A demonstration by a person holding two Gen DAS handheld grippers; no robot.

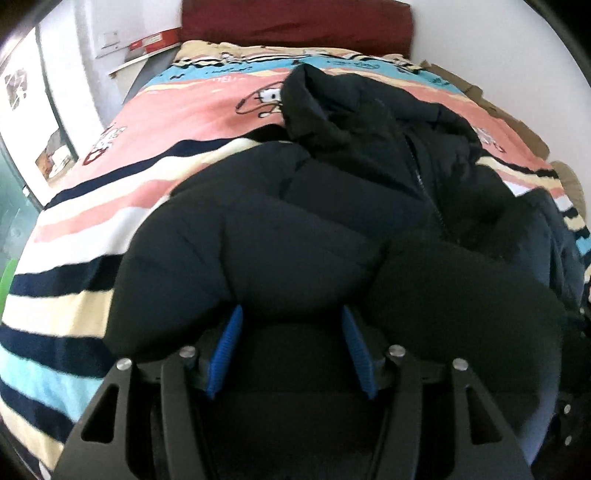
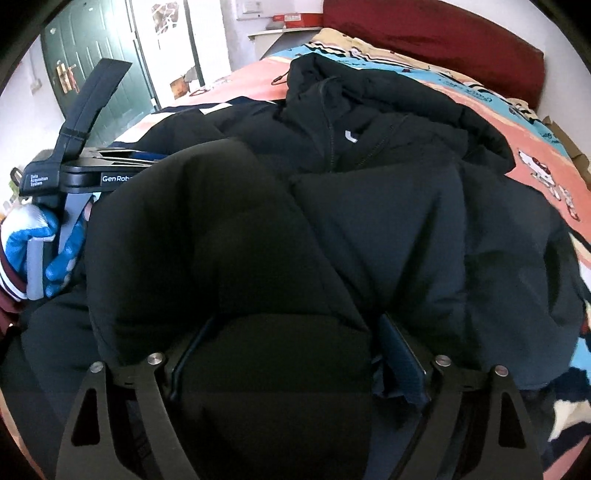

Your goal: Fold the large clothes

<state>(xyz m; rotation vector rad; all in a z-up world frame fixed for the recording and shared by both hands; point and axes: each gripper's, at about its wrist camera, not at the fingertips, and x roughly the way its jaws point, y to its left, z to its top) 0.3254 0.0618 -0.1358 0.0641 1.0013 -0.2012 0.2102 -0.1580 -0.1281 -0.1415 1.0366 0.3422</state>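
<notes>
Home bedroom: bed with striped cartoon bedsheet (image 1: pixel 155 122), dark red pillow (image 1: pixel 295 22) at far end by white wall, green door (image 2: pixel 99 48) far left, small shelf (image 2: pixel 284 31) beside bed.

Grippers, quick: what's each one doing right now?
Left gripper: closed on the black puffer jacket.
Right gripper: jacket fold between its fingers; grip cannot be told.

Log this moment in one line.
black puffer jacket: bunched on striped bedspread; left gripper: clamping jacket fold; right gripper: jacket between jaws, grip unclear
</notes>
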